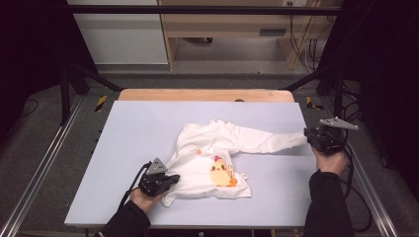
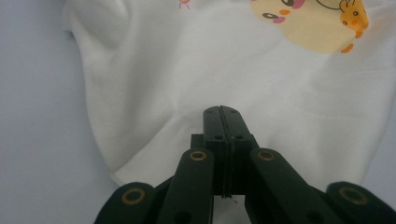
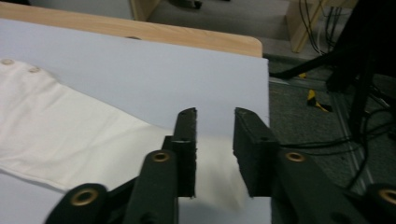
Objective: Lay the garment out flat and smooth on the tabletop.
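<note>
High view: L gripper (image 1: 170, 178) clamped shut on shirt (image 1: 207, 165) hem, R gripper (image 1: 307, 137) part-open round sleeve (image 1: 269, 140) end.

The high view looks forward and down on the pale blue table (image 1: 148, 148), while each gripper view looks closely along its own tongs, all sharing the white printed cotton shirt (image 1: 207, 158).

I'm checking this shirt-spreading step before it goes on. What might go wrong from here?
1. The right gripper stands open around the sleeve end at the table edge; the cuff may slide off.
2. The left gripper is shut on the shirt hem; any pull could drag and wrinkle the laid-out body.
</note>
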`<state>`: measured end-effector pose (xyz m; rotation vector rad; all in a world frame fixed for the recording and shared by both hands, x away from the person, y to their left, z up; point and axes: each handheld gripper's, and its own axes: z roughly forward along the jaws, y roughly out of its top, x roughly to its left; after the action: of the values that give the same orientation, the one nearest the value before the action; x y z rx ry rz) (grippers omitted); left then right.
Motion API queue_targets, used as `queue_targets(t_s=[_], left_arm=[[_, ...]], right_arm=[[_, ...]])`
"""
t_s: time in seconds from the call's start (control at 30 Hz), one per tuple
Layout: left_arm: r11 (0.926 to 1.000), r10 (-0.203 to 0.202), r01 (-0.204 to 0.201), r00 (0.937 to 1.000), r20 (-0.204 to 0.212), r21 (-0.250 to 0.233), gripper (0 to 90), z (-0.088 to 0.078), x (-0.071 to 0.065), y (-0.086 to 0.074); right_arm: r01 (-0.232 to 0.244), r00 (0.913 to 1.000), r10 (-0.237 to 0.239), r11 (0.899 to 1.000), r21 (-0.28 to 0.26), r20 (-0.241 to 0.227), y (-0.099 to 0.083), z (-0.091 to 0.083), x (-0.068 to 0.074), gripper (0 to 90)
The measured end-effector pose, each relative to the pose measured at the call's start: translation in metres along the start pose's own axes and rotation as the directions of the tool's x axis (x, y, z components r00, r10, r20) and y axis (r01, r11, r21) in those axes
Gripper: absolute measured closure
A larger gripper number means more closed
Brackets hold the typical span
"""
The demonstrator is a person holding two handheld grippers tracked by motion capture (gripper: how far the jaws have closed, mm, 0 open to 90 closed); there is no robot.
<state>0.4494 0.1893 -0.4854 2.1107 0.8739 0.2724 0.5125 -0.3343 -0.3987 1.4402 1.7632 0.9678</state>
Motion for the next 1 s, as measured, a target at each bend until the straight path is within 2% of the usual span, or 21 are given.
queue_targets(t_s=[0.1, 0.2, 0.33, 0.47, 0.57, 0.67, 0.77, 0.93, 1.0], left_arm=[[1.0, 0.0, 0.0, 1.0, 0.0, 0.0, 89.4, 0.0, 0.0, 0.0], [1.0, -0.001, 0.001, 1.0, 0.0, 0.001, 89.4, 0.0, 0.0, 0.0], [1.0, 0.001, -0.001, 1.0, 0.002, -0.004, 89.4, -0.002, 0.0, 0.0], [0.9992, -0.011, 0.011, 0.9999, 0.005, -0.039, 89.4, -0.009, 0.0, 0.002], [0.9973, -0.025, 0.025, 0.9997, 0.009, -0.069, 89.2, -0.019, 0.0, 0.004], [0.9967, -0.025, 0.025, 0.9997, -0.005, -0.077, 86.4, -0.028, -0.002, 0.004], [0.997, -0.031, 0.028, 0.9988, -0.037, -0.072, 81.5, -0.036, -0.005, 0.0], [0.9977, -0.056, 0.052, 0.9949, -0.084, -0.044, 70.7, -0.046, -0.007, -0.009], [0.9976, -0.067, 0.065, 0.9926, -0.101, -0.024, 67.0, -0.048, -0.007, -0.013]], right_arm=[[0.0, 0.9987, -0.002, 0.999, -0.04, -0.051, 0.004, -0.002, 0.009, 50.8], [-0.008, 0.993, -0.001, 0.997, -0.074, -0.118, 0.007, -0.004, 0.022, 36.8], [-0.001, 0.9798, -0.017, 0.996, -0.092, -0.199, 0.005, -0.004, 0.042, 22.9], [0.02, 0.9645, -0.043, 0.996, -0.089, -0.261, -0.002, -0.002, 0.064, 13.8], [0.021, 0.9495, -0.046, 0.996, -0.083, -0.311, -0.008, -0.002, 0.077, 10.6], [0.018, 0.9315, -0.044, 0.997, -0.077, -0.361, -0.015, -0.003, 0.089, 10.3], [0.028, 0.9161, -0.052, 0.997, -0.066, -0.398, -0.022, -0.005, 0.099, 10.6], [0.06, 0.896, -0.071, 0.997, -0.039, -0.438, -0.036, -0.009, 0.113, 13.3], [0.071, 0.8828, -0.075, 0.997, -0.026, -0.464, -0.041, -0.01, 0.119, 16.2]])
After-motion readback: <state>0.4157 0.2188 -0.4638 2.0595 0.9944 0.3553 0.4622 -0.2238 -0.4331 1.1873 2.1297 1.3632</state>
